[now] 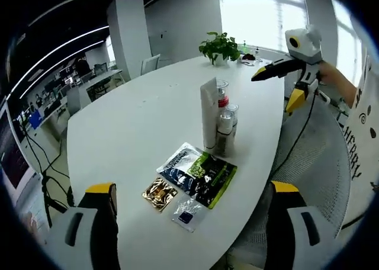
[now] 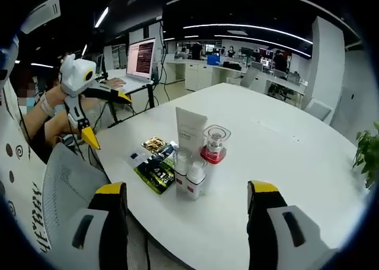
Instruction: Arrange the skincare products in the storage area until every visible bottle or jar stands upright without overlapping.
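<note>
1. Two grippers are in our hands, both held off the white table [image 1: 136, 128]. In the left gripper view, our left gripper [image 1: 192, 214] rises from the bottom edge with its jaws wide apart and nothing between them.
2. In the right gripper view, our right gripper [image 2: 185, 214] also stands at the bottom with its jaws spread, holding nothing.
3. At the centre of the left gripper view we see the skincare cluster: a tall white tube [image 1: 208, 113] standing upright, a red-collared jar with a clear cap [image 1: 222, 95] behind it, and two small bottles [image 1: 225, 128] just beside the tube.
4. In the right gripper view the same group sits mid-frame, with both small bottles nearest us, touching or nearly touching each other.
5. Below the cluster in the left gripper view, flat sachets lie on the table: a dark green and blue packet [image 1: 198, 174], a gold packet [image 1: 159, 193] and a clear packet [image 1: 188, 214].
6. A potted plant [image 1: 219, 47] stands at the upper centre of the left gripper view, near the table's far end.
7. A grey mesh chair [image 2: 68, 190] sits at the lower left of the right gripper view.
</note>
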The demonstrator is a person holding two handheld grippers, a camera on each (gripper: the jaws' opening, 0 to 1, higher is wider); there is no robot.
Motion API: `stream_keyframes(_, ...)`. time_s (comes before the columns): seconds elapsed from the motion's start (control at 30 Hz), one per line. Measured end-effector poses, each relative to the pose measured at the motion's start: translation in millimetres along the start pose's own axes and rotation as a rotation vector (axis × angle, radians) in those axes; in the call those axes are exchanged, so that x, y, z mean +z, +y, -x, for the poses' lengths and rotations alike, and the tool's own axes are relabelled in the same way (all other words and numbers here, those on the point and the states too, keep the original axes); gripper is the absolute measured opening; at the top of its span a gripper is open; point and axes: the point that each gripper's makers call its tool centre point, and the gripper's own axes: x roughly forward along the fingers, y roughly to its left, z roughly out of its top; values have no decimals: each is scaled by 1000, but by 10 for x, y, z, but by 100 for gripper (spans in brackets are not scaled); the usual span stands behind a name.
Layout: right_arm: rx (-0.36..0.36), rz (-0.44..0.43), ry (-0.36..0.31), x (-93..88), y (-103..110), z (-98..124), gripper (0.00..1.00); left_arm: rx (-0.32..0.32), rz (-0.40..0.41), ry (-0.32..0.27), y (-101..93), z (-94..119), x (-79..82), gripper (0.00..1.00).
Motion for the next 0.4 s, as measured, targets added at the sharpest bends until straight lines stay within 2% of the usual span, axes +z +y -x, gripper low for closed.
stream_keyframes(0.4, -37, 42, 17, 33, 12, 49, 96, 22, 19, -34, -43, 137, 76, 99)
